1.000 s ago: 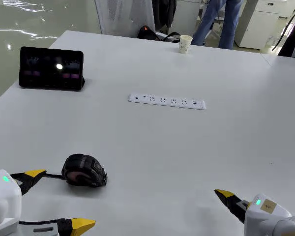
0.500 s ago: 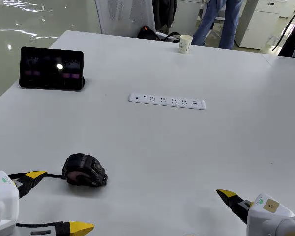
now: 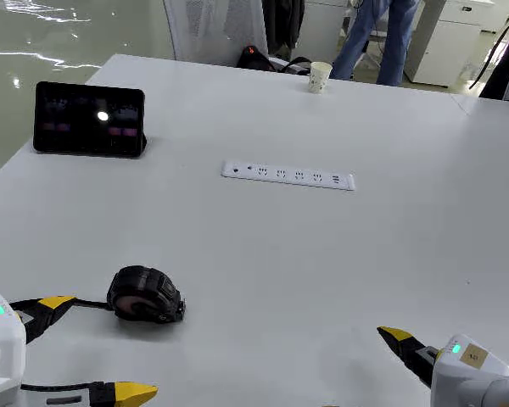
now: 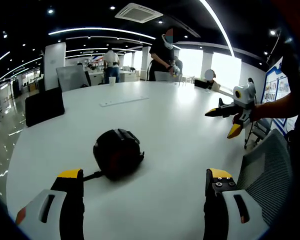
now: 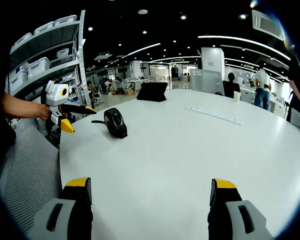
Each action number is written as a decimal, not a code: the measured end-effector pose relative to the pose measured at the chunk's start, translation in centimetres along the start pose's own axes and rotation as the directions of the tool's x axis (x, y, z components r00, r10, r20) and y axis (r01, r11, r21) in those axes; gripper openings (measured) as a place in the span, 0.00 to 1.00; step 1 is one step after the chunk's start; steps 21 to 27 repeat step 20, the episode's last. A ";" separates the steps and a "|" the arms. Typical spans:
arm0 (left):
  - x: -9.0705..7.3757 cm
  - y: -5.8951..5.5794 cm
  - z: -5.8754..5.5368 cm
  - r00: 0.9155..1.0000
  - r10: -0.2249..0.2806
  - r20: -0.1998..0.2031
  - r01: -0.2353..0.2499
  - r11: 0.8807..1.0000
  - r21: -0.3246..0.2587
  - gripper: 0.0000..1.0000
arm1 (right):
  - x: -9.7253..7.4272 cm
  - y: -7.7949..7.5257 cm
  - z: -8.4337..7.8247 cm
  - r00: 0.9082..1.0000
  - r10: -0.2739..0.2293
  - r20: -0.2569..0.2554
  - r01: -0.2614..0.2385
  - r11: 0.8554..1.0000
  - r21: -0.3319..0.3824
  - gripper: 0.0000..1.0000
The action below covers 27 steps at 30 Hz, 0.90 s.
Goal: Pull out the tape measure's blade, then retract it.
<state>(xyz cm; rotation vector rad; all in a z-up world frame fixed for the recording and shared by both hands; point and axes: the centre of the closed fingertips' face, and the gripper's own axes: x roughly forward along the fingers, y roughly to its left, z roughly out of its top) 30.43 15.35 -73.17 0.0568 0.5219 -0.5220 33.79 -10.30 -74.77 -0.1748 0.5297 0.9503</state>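
Note:
A black tape measure [image 3: 144,294] lies on the white table [image 3: 322,254] near the front left, its blade fully in. A short black strap [image 3: 90,303] runs from it toward my left gripper's upper fingertip [image 3: 58,302]. My left gripper [image 3: 97,348] stands open just left of the case; in the left gripper view the tape measure [image 4: 118,152] sits ahead of the open left gripper [image 4: 145,175]. My right gripper [image 5: 147,185] is open over bare table at the front right, far from the tape measure [image 5: 115,121].
A dark tablet [image 3: 89,118] stands at the back left. A white power strip [image 3: 288,175] lies mid-table and a paper cup [image 3: 320,76] sits near the far edge. A person [image 3: 373,38] stands beyond the table.
Both grippers have drawn back slightly toward the near edge. The tape measure has not moved.

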 end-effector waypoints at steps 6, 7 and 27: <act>-0.2 -0.2 0.0 1.000 -0.008 0.000 0.008 1.000 -0.013 0.99 | -0.1 0.0 0.0 1.000 -0.002 0.000 0.002 1.000 0.001 0.99; -0.2 -0.2 0.0 1.000 -0.007 -0.003 0.007 1.000 -0.010 0.99 | -0.1 0.0 0.0 1.000 -0.002 0.000 0.002 1.000 0.001 0.99; -0.3 -0.2 0.1 1.000 -0.004 -0.001 0.004 1.000 -0.010 0.99 | -0.2 -0.2 -0.1 1.000 -0.003 -0.004 0.003 1.000 -0.001 0.99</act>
